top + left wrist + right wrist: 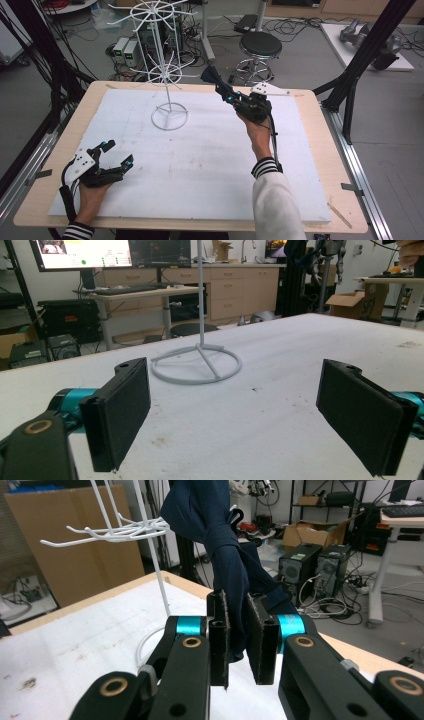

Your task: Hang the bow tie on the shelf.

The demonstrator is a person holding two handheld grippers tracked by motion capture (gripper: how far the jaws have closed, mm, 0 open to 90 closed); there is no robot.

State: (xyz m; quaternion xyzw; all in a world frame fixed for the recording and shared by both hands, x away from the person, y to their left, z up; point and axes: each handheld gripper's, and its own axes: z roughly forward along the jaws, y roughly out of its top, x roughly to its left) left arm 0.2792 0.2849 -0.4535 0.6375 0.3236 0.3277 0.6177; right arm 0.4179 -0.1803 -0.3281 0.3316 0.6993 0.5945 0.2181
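So the right gripper (239, 640) is clenched on a dark navy piece of cloth (220, 540), could be a sock or a small garment, hard to say. It's held up in the air near the far edge of the worktop (320, 150), just to the right of the white wire rack (167, 65) that stands toward the far middle. Looks to me like the cloth is meant to go on one of the rack's arms.

What could go wrong: the jaws only pinch a narrow fold, and the rest bunches above them, so a snag on a prong could tug the cloth out of the grip. The rack looks light on its ring base (196, 365), so a push from the side might tip or slide it. And the arms are thin and close together, so it'd be easy to hook the wrong one or miss altogether.

The left gripper (232, 410) is released, jaws wide with nothing between them, resting near the worktop's near left corner, well away from the rack.

Count: one cloth, one rack with two tiers of arms, two grippers.
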